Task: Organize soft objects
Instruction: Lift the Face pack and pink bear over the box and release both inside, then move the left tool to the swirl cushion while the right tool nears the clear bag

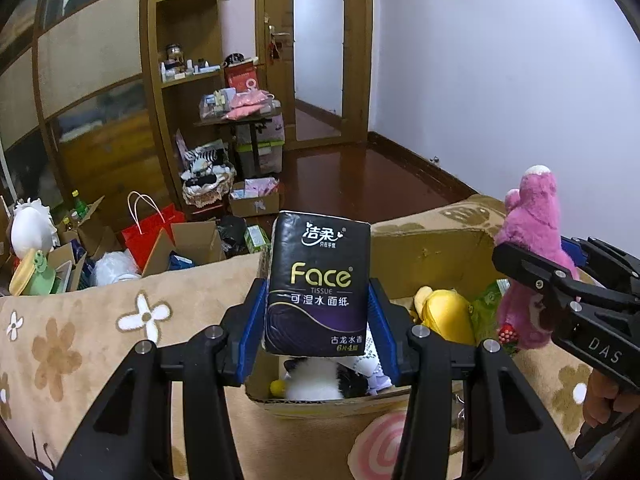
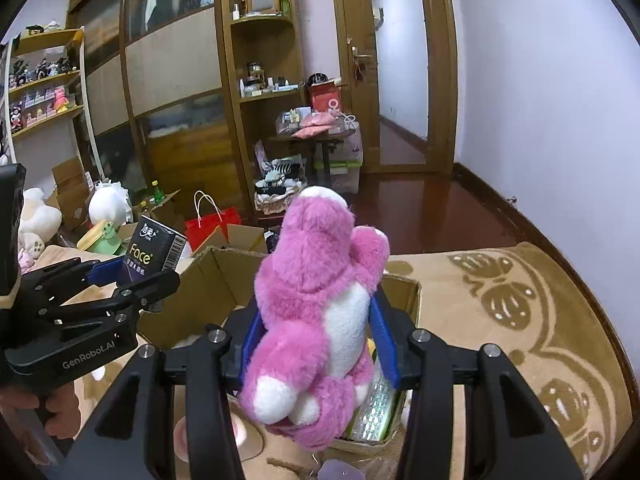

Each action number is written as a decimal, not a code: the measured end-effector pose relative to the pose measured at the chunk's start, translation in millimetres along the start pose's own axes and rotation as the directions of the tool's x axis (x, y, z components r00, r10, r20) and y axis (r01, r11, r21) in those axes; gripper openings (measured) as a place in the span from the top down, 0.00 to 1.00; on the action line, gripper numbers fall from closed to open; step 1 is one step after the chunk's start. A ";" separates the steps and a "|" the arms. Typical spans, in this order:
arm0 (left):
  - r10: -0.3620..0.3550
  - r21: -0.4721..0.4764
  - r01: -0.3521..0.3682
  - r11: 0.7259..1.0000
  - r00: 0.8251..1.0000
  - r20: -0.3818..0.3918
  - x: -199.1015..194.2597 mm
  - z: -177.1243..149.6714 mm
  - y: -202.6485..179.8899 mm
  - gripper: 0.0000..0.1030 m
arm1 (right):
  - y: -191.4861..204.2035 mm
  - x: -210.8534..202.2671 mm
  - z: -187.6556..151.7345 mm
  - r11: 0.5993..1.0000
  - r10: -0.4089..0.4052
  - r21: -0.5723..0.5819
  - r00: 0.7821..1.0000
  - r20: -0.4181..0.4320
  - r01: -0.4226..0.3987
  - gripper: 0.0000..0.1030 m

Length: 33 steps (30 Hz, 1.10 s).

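My left gripper (image 1: 318, 320) is shut on a black "Face" tissue pack (image 1: 316, 284), held upright above an open cardboard box (image 1: 424, 252) on the bed. My right gripper (image 2: 316, 340) is shut on a pink and white plush bear (image 2: 320, 304), held above the same box (image 2: 216, 280). In the left wrist view the bear (image 1: 532, 240) and right gripper (image 1: 560, 276) are at the right. In the right wrist view the tissue pack (image 2: 154, 250) and left gripper (image 2: 120, 280) are at the left. Inside the box lie a yellow plush (image 1: 444, 312), a black and white plush (image 1: 324, 380) and a green packet (image 1: 486, 308).
The box sits on a beige flowered bedspread (image 1: 80, 344). Beyond the bed the floor holds cardboard boxes (image 1: 196, 240), a red bag (image 1: 148, 228) and a white plush (image 1: 30, 224). Wooden shelves (image 2: 264, 60) and a door (image 2: 400, 68) stand behind.
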<state>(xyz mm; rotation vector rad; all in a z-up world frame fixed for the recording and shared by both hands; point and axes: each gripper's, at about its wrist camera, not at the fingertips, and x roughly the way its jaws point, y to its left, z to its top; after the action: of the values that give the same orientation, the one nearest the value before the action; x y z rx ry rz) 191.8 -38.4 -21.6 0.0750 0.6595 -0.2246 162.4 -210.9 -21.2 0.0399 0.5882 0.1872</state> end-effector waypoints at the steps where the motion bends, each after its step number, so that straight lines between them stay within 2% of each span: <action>1: -0.002 0.001 0.002 1.000 1.000 -0.004 1.9 -0.7 -1.3 0.54 | -0.8 1.6 -0.6 1.000 0.002 0.000 1.000 -0.004 -0.003 0.51; 7: -0.006 0.000 0.006 1.000 0.999 -0.034 11.8 -6.1 -1.5 0.54 | -5.5 12.2 -9.5 0.999 0.026 0.022 0.999 -0.038 -0.025 0.50; 12: -0.001 0.008 0.001 1.000 0.999 -0.043 13.8 -9.0 -4.5 0.45 | -6.3 13.7 -9.0 0.998 0.052 0.028 0.997 -0.052 -0.050 0.49; 15: 0.002 0.017 -0.001 1.000 0.998 -0.058 12.8 -11.9 -6.5 0.40 | -8.1 11.3 -9.0 0.997 0.067 0.044 0.997 -0.048 -0.064 0.42; 17: 0.008 0.032 -0.006 0.999 0.998 -0.060 10.3 -13.5 -8.5 0.32 | -10.8 8.3 -8.8 0.996 0.073 0.058 0.996 -0.044 -0.070 0.37; 22: 0.046 0.048 -0.044 0.998 0.998 -0.047 0.3 -16.7 -10.4 0.22 | -10.4 1.2 -8.5 0.996 0.064 0.063 0.997 -0.046 -0.061 0.32; 25: 0.049 0.043 -0.046 0.998 0.997 -0.054 -4.1 -19.6 -10.5 0.21 | -12.0 -6.7 -10.4 0.996 0.054 0.076 0.998 -0.043 -0.051 0.17; 30: 0.054 0.044 -0.051 0.998 0.997 -0.052 -14.0 -21.8 -11.0 0.19 | -16.5 -19.1 -10.5 0.995 0.042 0.089 0.998 -0.042 -0.038 0.13; 32: 0.056 0.042 -0.054 0.998 0.997 -0.045 -19.0 -23.5 -10.5 0.11 | -17.9 -23.1 -10.7 0.995 0.034 0.094 0.999 -0.042 -0.029 0.04; 33: 0.055 0.041 -0.053 0.998 0.998 -0.042 -21.7 -24.3 -10.7 0.10 | -18.9 -27.6 -11.6 0.995 0.026 0.099 0.999 -0.034 -0.023 0.02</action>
<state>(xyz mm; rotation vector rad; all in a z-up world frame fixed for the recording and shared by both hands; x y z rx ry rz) 158.1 -41.5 -27.4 0.1361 0.6956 -0.1848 136.6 -234.8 -17.5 0.1398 0.6319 0.1829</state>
